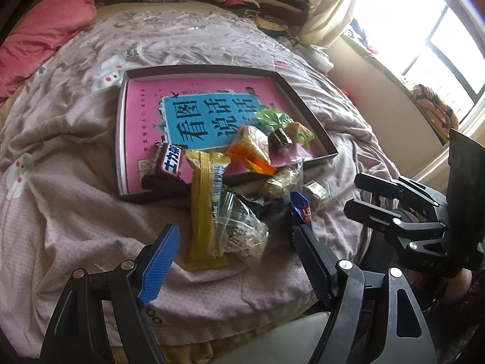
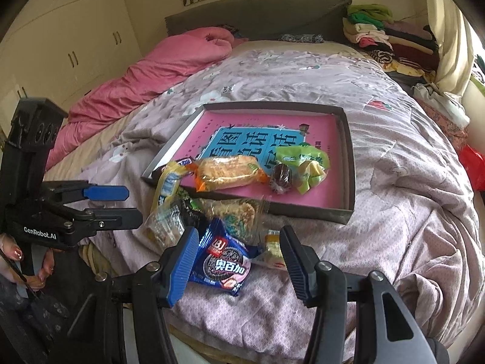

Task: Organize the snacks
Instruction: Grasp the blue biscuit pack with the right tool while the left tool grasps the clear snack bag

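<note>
While both grippers hang open above the bed (image 2: pixel 394 182), the right gripper (image 2: pixel 236 261) has a blue cookie packet (image 2: pixel 222 262) between its fingers, untouched. The left gripper (image 1: pixel 233 261) is over a yellow bar (image 1: pixel 203 212). Other snacks lie in the near part of the tray (image 2: pixel 348 163).

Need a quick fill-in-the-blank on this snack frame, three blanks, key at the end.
1. The shallow tray holds a book whose cover is mostly ____.
2. The blue cookie packet lies between the fingers of the ____ gripper.
3. The long yellow wrapper lies partly over the tray's ____.

Missing words: pink; right; rim
</note>
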Demonstrator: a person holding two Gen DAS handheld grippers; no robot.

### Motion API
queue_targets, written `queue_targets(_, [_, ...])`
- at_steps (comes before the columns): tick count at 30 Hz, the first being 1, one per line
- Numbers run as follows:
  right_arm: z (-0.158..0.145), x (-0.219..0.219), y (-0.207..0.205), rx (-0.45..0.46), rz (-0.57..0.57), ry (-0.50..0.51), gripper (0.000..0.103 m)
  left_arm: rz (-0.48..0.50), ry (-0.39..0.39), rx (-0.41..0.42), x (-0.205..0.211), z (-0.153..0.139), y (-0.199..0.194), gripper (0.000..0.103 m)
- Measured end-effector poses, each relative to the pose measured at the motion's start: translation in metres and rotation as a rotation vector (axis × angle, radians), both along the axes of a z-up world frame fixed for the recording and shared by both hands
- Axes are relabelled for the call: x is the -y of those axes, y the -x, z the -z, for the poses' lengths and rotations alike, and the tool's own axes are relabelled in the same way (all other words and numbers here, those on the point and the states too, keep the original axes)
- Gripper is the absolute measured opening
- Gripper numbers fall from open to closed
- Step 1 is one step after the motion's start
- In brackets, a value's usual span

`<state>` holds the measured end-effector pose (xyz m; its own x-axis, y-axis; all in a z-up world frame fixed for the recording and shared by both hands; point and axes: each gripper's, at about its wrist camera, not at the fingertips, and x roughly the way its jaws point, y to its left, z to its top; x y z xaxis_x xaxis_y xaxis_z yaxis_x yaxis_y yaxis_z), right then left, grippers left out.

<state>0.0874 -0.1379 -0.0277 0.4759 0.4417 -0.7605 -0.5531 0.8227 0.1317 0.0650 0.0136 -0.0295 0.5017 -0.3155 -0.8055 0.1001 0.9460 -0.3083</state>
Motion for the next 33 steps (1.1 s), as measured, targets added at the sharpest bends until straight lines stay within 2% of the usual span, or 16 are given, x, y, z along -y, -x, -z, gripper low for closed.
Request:
queue_targets(13, [0.008, -0.012, 0.013, 0.001, -0.077, 0.07, 0.056, 0.026, 0.001, -0.03, 0.01, 0.007, 0.001, 0.079])
queue_targets(33, [0.039, -0.033, 0.023, 0.017, -0.206, 0.248, 0.059, 0.007, 0.034, -0.117, 0.02, 0.031, -0.013, 0.079])
